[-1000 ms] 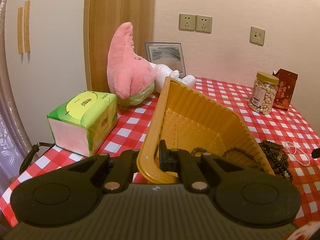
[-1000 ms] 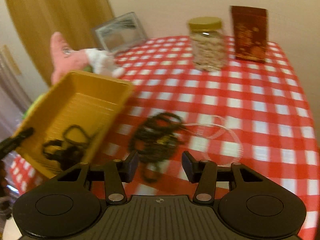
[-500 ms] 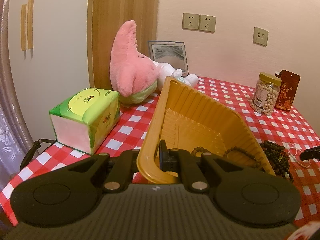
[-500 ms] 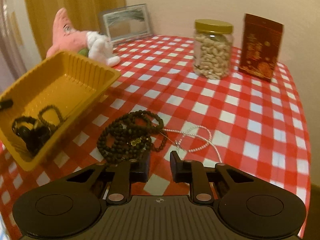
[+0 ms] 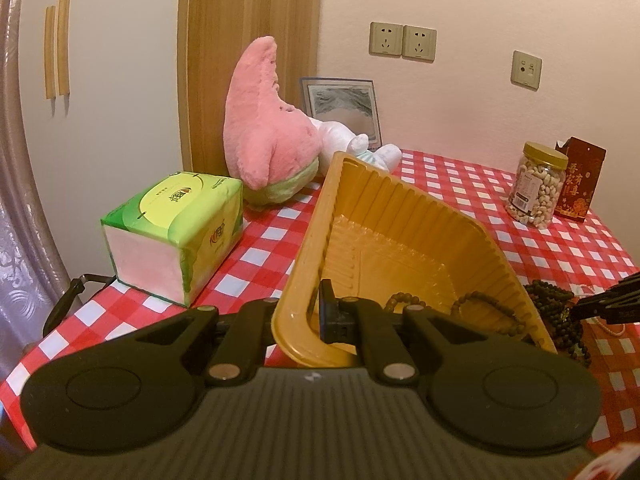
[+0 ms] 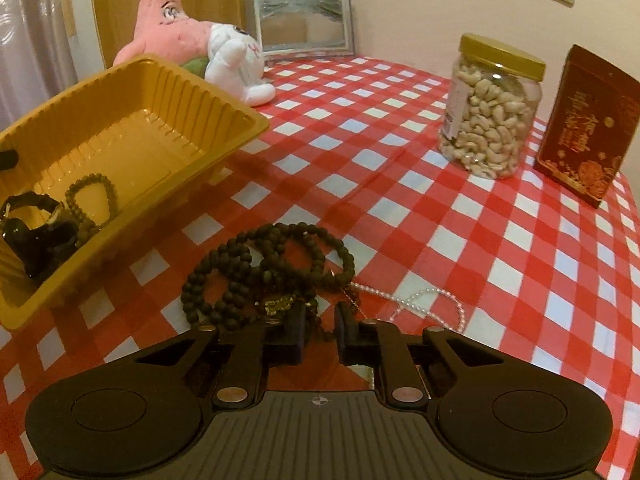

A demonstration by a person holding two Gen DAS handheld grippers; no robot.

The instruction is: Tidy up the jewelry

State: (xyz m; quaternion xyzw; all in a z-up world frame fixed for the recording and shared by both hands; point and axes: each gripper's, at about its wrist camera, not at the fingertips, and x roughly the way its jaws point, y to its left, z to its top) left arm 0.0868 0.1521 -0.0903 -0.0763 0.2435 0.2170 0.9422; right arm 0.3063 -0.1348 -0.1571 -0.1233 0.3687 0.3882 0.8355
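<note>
My left gripper [image 5: 308, 312] is shut on the near rim of a yellow plastic tray [image 5: 400, 240] and holds it tilted. The tray [image 6: 120, 132] holds a brown bead bracelet [image 6: 94, 196] and a black watch [image 6: 36, 232]. My right gripper [image 6: 319, 324] is low over the checked tablecloth with its jaws nearly closed at the near edge of a pile of dark bead necklaces [image 6: 272, 268]. It grips nothing that I can see. A white pearl necklace [image 6: 424, 300] lies just right of the pile. The pile also shows in the left wrist view [image 5: 560, 316], with the right gripper's tip [image 5: 608, 304] beside it.
A green tissue box [image 5: 172, 236] sits at the table's left edge. A pink plush star [image 5: 268, 128] and white plush [image 6: 236, 64] lean by a picture frame [image 6: 304, 20] at the back. A cashew jar [image 6: 492, 108] and red box [image 6: 584, 120] stand at the right.
My right gripper has come down and forward to the dark bead pile and its jaws have narrowed from wide open. The left gripper keeps the tray tilted, almost unmoved.
</note>
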